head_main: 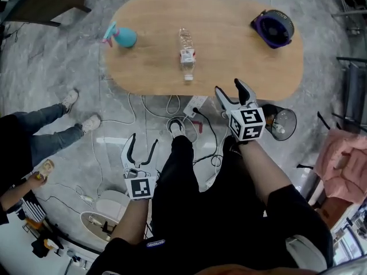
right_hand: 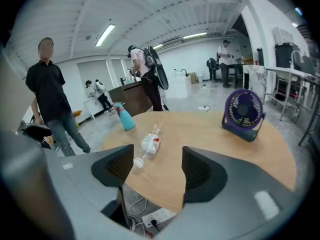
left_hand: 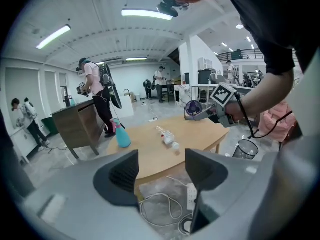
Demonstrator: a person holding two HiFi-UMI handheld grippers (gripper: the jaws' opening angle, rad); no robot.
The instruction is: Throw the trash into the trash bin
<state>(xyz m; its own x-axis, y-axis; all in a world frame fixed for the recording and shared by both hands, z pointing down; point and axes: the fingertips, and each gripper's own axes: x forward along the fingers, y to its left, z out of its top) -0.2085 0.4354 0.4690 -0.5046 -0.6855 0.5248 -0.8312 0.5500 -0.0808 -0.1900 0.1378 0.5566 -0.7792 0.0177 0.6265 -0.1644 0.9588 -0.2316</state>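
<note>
Right gripper (head_main: 228, 87): jaws standing apart, gripping nothing; plastic bottle (right_hand: 148, 144) lying on desk (right_hand: 225, 144) ahead, nearer the left jaw. Left gripper (head_main: 143, 141): jaws gaping, empty. Trash bin (head_main: 285, 119): near edge hiding behind right gripper.

A pale wood-grain table (head_main: 246, 44) holds a clear plastic bottle (head_main: 187, 55) with a red-and-white label and white cap. A teal spray bottle (head_main: 121, 37) with a pink trigger stands at the table's left end, a purple fan (head_main: 273, 28) at its right end. Below the table's near edge lie a grey marbled floor (head_main: 57, 56) and a white power strip (head_main: 196, 103), with a black mesh trash bin (head_main: 284, 121) by the right corner. The left gripper (head_main: 144, 139) and right gripper (head_main: 228, 86) are grey with black pads and carry black-and-white square-marker cubes.
</note>
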